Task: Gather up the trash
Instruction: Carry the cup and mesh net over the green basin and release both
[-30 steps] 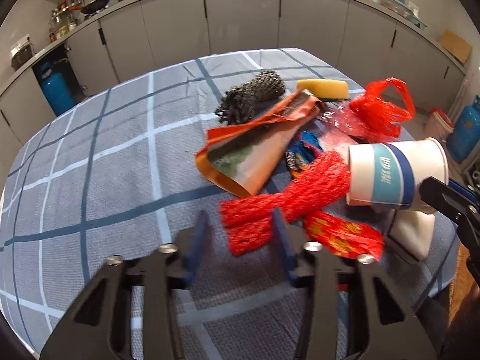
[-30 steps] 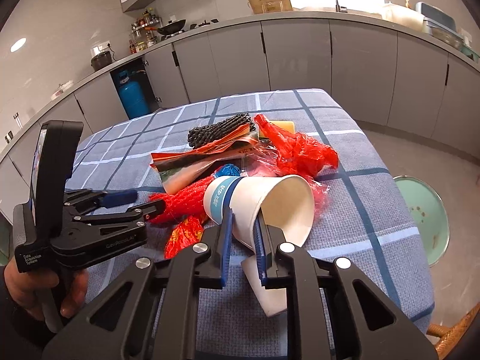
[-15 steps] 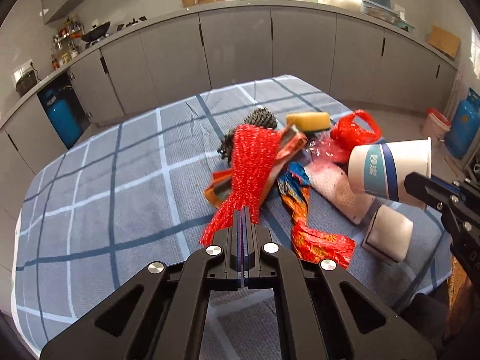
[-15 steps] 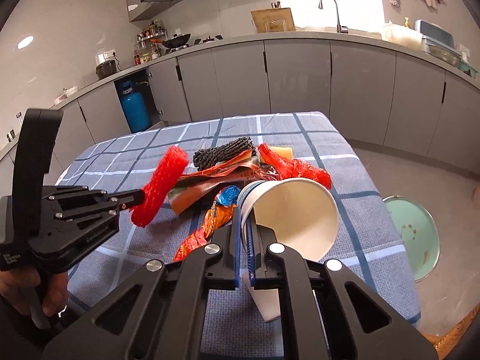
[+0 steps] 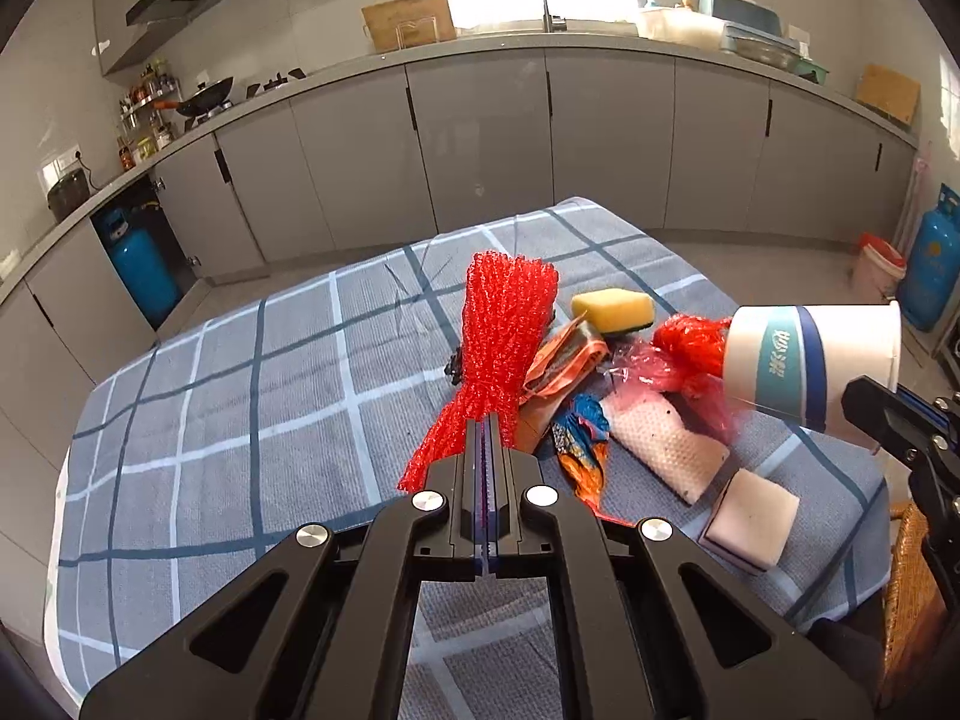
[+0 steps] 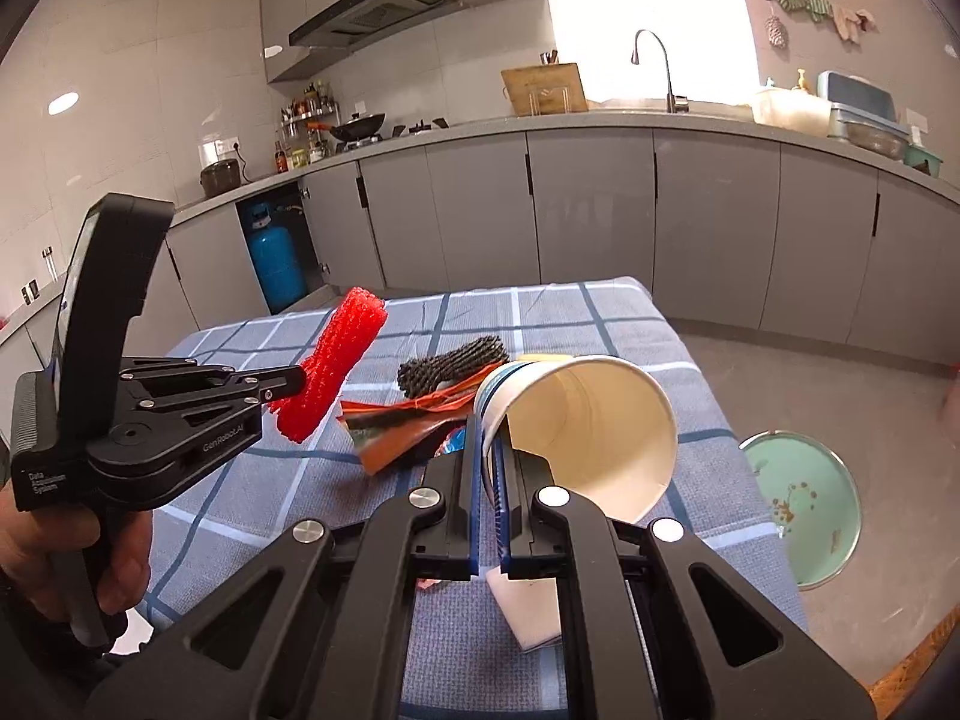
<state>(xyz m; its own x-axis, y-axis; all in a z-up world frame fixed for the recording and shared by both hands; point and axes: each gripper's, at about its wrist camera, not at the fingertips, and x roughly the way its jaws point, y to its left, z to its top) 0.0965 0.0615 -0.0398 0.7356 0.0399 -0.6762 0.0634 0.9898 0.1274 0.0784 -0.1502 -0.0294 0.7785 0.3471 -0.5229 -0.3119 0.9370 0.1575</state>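
Item 1: red foam-net sleeve. A second ago it lay on the desk with the left tongs spread either side of it; now those tongs are pinching it near its lower end and it hangs clear of the checked cloth. Long axis runs steeply up and away from the tongs, open mouth uppermost, the short tail drooping below the pinch.

Item 2: white paper cup with blue band. Previously lying among the litter, now lifted, its wall pinched between the right tongs. Axis about level; in the left view its mouth faces right.

Judgement: two pieces are secured, so carrying to a bin is likely next; none is plainly identifiable.

Remaining on desk: yellow sponge, orange foil wrapper, black mesh bundle, pink netted pad, white foam block, red plastic bag.
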